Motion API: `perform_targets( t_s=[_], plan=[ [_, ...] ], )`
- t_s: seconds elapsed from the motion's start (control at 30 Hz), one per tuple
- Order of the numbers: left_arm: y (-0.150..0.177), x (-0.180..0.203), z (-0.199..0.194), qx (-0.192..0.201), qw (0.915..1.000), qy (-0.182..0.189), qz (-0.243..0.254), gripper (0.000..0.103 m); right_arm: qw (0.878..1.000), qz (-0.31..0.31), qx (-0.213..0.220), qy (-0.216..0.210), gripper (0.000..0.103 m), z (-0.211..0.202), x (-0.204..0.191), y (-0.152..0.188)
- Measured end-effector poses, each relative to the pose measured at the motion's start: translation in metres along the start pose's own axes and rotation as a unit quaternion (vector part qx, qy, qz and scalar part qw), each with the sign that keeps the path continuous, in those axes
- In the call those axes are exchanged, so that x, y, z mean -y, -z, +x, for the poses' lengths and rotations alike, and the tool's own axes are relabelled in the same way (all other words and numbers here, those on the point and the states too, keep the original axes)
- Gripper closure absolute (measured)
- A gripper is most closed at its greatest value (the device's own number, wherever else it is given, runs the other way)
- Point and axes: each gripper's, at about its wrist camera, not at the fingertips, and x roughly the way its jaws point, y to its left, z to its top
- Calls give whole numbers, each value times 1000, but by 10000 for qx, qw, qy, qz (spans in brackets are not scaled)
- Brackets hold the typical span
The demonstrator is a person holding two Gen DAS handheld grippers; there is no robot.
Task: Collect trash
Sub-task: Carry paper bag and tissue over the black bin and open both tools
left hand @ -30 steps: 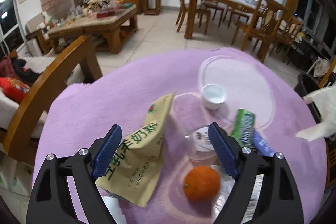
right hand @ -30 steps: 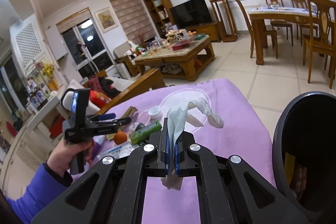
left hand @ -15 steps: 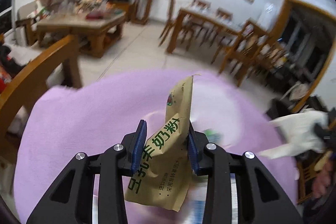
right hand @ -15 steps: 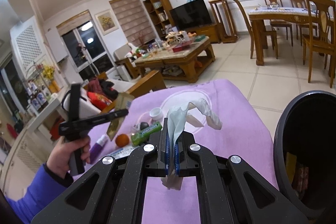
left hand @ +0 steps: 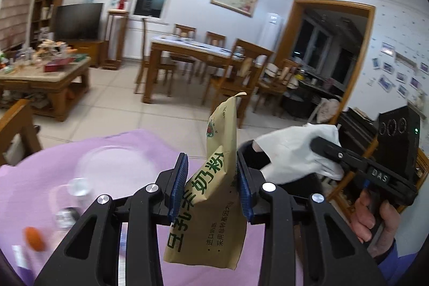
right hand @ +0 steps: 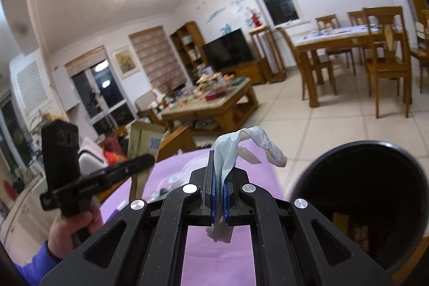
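Above the purple-covered bench, the left tool grips a tan powder pouch between its blue pads, the pouch standing upright and clear of the surface. Right tool is clamped narrow on a crumpled white tissue, held near the rim of a black trash bin at its right. An orange and small clutter lie on the bench, blurred.
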Motion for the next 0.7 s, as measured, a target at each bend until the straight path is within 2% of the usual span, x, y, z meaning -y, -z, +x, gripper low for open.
perform_targets(
  t_s=[0.03,0.1,0.13,0.2,0.3,0.5,0.7],
  plan=[
    [0,6,6,-11,10000,55,26,68,10000,0,0,0,98,0,0,0],
    [0,24,23,-38,9997,227,58,68,9995,138,152,230,98,-22,34,-3],
    [0,35,34,-67,9994,345,77,68,9995,138,152,230,98,-22,34,-3],
    [2,52,50,-107,9987,487,128,68,9982,274,248,474,98,-40,68,0],
    [7,84,83,-274,9966,732,258,68,9970,379,277,622,98,-50,90,3],
    [24,115,124,-582,9931,951,362,68,9922,781,228,940,98,-65,158,21],
    [37,128,161,-941,9902,945,406,68,9896,992,137,1030,98,-64,192,38]
  ],
)
